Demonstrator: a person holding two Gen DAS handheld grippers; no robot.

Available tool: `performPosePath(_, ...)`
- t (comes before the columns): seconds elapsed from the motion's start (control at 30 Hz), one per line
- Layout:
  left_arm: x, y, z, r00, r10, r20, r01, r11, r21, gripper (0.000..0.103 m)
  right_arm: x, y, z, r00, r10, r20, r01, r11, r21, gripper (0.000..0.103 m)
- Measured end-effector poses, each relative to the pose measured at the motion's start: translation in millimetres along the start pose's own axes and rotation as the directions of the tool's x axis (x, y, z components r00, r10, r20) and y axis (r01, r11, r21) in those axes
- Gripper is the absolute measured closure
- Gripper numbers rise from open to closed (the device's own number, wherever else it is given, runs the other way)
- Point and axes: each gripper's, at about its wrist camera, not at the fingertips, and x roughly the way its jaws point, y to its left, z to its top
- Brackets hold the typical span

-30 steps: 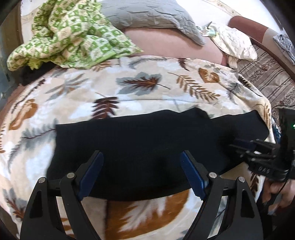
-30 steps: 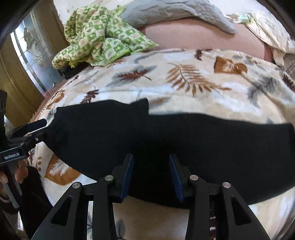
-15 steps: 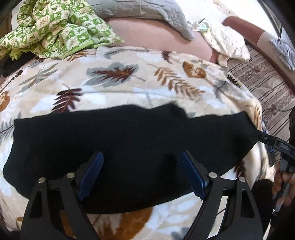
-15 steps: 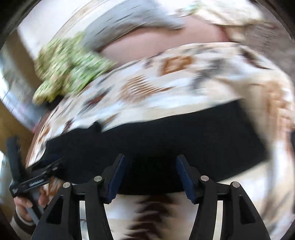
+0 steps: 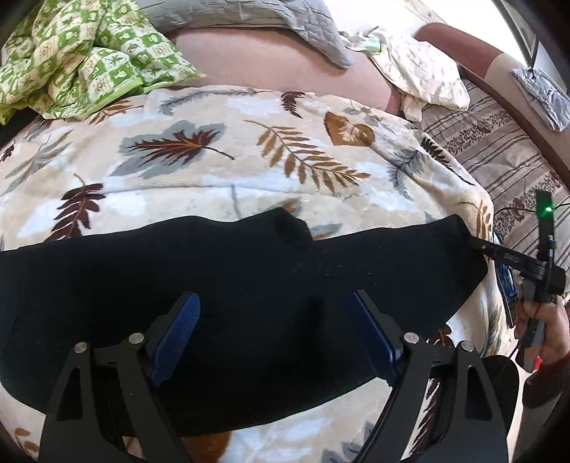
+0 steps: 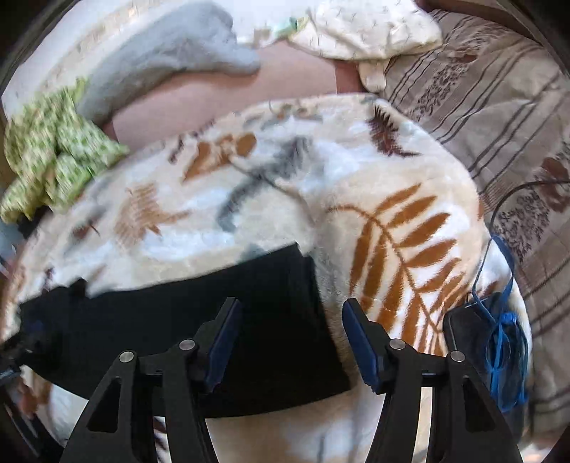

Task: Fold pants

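Black pants (image 5: 231, 285) lie flat in a long band across a cream blanket (image 5: 213, 171) with a leaf print. My left gripper (image 5: 274, 306) is open and empty, low over the middle of the band. My right gripper (image 6: 290, 313) is open and empty over the right end of the pants (image 6: 199, 320); its left finger is over the cloth, its right finger over the blanket. In the left wrist view the right gripper (image 5: 498, 254) shows at the right end of the pants.
A green checked cloth (image 5: 82, 60) is bunched at the back left. A grey pillow (image 5: 249, 17) and a cream cloth (image 5: 424, 74) lie at the back. A striped brown cover (image 5: 509, 156) lies to the right. A dark device with a blue cord (image 6: 498, 342) lies on the blanket's right edge.
The right gripper has opened wider and swung right, from the middle of the pants to their right end. The left gripper has shifted right along the pants and stayed open.
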Motion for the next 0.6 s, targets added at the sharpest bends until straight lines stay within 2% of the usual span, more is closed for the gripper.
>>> performPosePath(0.03, 2, -1, 0, 1.0, -0.004, -0.005, 0.004, 1.0, -0.004, 0.017, 6, -1, 0, 1.0, 0.011, -0.015, -0.011, 1.0, -0.007, 0.092)
performPosePath(0.07, 3, -3, 1, 1.0, -0.008, -0.009, 0.008, 1.0, -0.007, 0.017, 10, -1, 0, 0.999, 0.013, -0.029, -0.014, 1.0, -0.009, 0.096)
performPosePath(0.4, 6, -17, 2, 0.999, -0.043, -0.015, 0.043, 0.999, -0.001, 0.017, -17, -4, -4, 0.999, 0.014, 0.037, -0.013, 0.999, -0.035, 0.098)
performPosePath(0.6, 12, -20, 0, 1.0, -0.022, -0.021, 0.022, 1.0, 0.0, 0.017, 4, -8, -9, 1.0, -0.011, -0.015, 0.011, 0.999, -0.033, 0.098)
